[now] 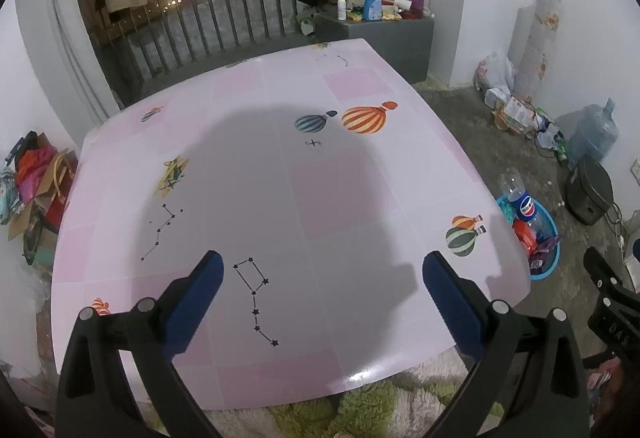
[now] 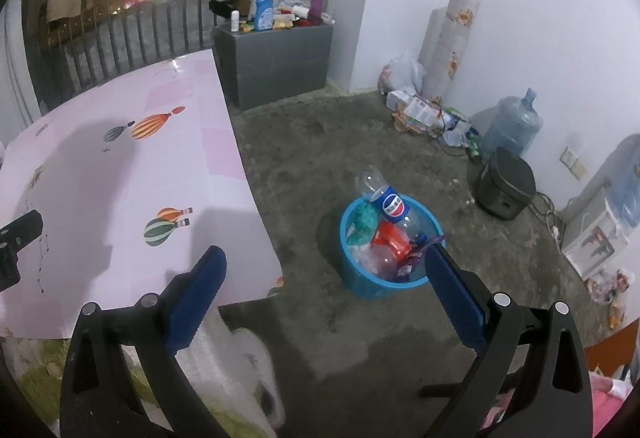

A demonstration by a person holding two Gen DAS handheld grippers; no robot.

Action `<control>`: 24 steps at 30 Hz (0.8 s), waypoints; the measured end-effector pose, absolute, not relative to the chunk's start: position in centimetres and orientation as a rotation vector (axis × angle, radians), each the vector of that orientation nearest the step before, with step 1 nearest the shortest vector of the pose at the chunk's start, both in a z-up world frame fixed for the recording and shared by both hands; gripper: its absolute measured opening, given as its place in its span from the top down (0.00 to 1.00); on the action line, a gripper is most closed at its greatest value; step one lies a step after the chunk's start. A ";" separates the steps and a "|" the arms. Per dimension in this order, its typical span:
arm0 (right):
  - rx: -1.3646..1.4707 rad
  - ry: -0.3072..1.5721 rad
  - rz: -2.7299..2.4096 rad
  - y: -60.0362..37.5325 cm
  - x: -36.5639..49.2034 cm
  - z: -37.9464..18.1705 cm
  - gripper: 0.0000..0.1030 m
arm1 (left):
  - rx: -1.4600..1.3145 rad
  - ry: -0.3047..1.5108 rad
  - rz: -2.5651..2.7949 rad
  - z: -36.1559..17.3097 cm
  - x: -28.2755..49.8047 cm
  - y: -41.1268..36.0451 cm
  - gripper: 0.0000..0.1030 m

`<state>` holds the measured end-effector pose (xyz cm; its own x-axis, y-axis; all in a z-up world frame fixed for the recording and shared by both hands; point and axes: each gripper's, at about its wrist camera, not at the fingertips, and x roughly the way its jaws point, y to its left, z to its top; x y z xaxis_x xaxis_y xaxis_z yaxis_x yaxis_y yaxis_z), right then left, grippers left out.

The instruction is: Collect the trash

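A blue plastic basket [image 2: 362, 284] stands on the concrete floor right of the table. It holds a clear Pepsi bottle [image 2: 386, 200], a red wrapper [image 2: 390, 238], a teal crumpled piece [image 2: 364, 220] and purple wrappers. The same blue basket [image 1: 548, 266] shows past the table's right edge in the left wrist view. My left gripper [image 1: 322, 278] hangs open over the pink balloon-print table [image 1: 280, 178], holding nothing. My right gripper [image 2: 324, 274] is open above the floor, just in front of the basket, with nothing between its fingers.
A grey cabinet [image 2: 280, 58] with bottles and packets stands at the back. A litter pile [image 2: 424, 114], a water jug [image 2: 512, 126] and a black appliance [image 2: 504, 190] line the right wall. A green shaggy rug [image 1: 360, 410] lies under the table's near edge. Boxes and bags [image 1: 32, 190] sit at left.
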<state>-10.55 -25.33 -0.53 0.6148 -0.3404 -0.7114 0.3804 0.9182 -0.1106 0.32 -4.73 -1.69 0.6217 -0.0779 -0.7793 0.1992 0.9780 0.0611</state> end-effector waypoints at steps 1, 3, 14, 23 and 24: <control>0.054 0.808 -0.413 -25.3 -10.6 -0.5 0.07 | 0.147 0.888 -0.160 -1.7 0.3 -4.8 0.05; 0.055 0.808 -0.411 -25.3 -10.5 -0.5 0.07 | 0.147 0.889 -0.159 -1.8 0.4 -4.7 0.05; 0.056 0.809 -0.407 -25.5 -10.5 -0.5 0.07 | 0.142 0.893 -0.157 -1.9 0.4 -4.6 0.05; 0.055 0.809 -0.407 -25.3 -10.5 -0.5 0.07 | 0.123 0.908 -0.143 -2.2 0.1 -4.4 0.05; 0.055 0.808 -0.406 -25.4 -10.5 -0.5 0.07 | 0.123 0.909 -0.142 -2.2 0.1 -4.3 0.05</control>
